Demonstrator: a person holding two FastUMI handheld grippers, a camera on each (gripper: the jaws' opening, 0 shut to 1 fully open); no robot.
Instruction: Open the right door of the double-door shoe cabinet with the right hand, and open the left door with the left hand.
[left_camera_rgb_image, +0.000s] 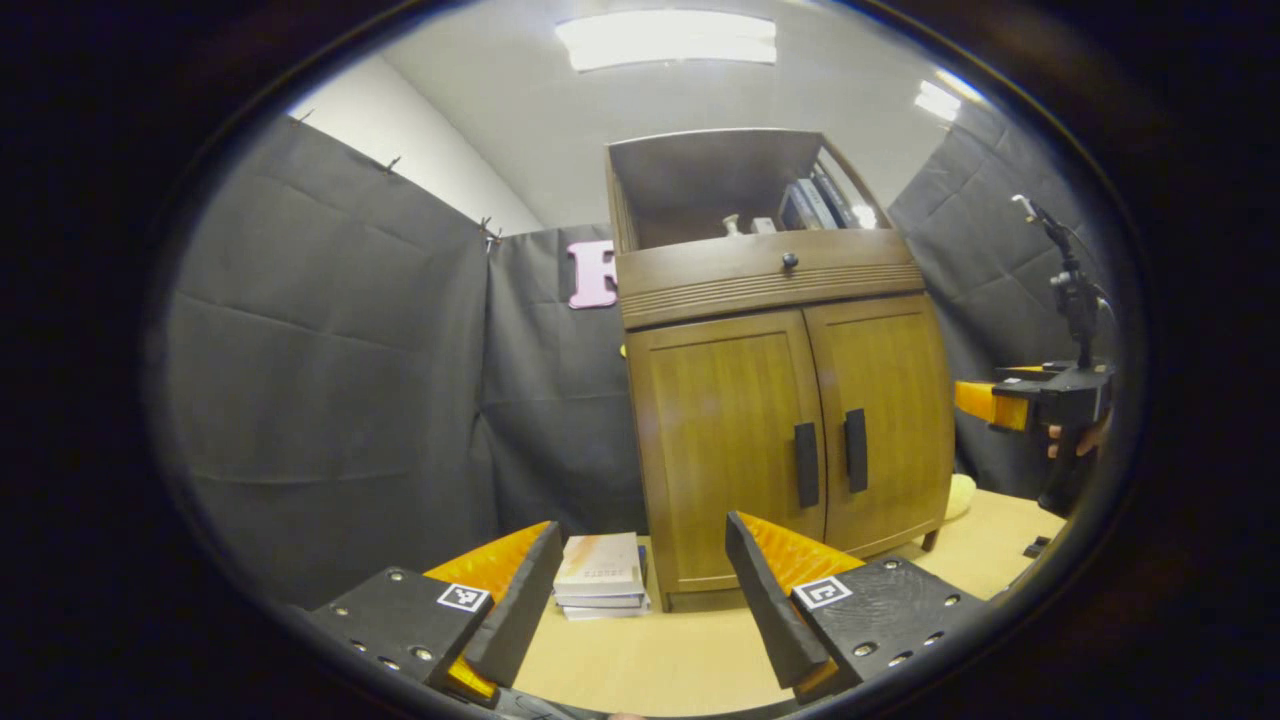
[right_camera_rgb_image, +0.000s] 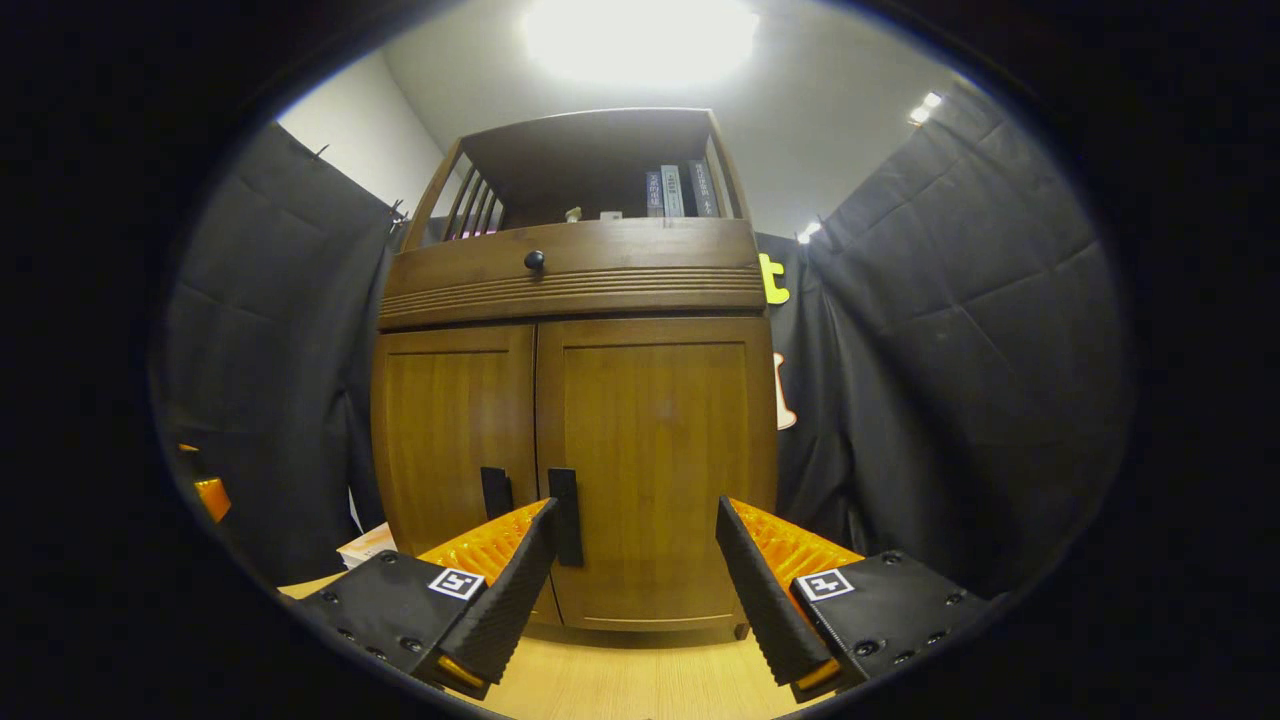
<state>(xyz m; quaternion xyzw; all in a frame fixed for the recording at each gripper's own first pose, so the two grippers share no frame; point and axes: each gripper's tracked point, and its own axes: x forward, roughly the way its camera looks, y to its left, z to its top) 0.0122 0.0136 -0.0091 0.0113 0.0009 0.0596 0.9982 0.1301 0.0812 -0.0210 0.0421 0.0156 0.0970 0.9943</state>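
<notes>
A brown wooden shoe cabinet (left_camera_rgb_image: 775, 300) stands on the light table with both doors closed. In the left gripper view the left door (left_camera_rgb_image: 725, 440) carries a black vertical handle (left_camera_rgb_image: 806, 464), and the right door (left_camera_rgb_image: 885, 420) has its own handle (left_camera_rgb_image: 856, 450). My left gripper (left_camera_rgb_image: 645, 575) is open, well short of the cabinet. In the right gripper view my right gripper (right_camera_rgb_image: 637, 555) is open close in front of the right door (right_camera_rgb_image: 655, 470); its left finger sits beside the right handle (right_camera_rgb_image: 566, 516). The left handle (right_camera_rgb_image: 494, 492) is just beyond. The right gripper also shows at the edge of the left gripper view (left_camera_rgb_image: 1040, 400).
A stack of books (left_camera_rgb_image: 602, 577) lies on the table (left_camera_rgb_image: 650, 660) left of the cabinet. A drawer with a round knob (right_camera_rgb_image: 535, 260) sits above the doors, and books stand on the top shelf (right_camera_rgb_image: 675, 190). Black cloth walls surround the booth.
</notes>
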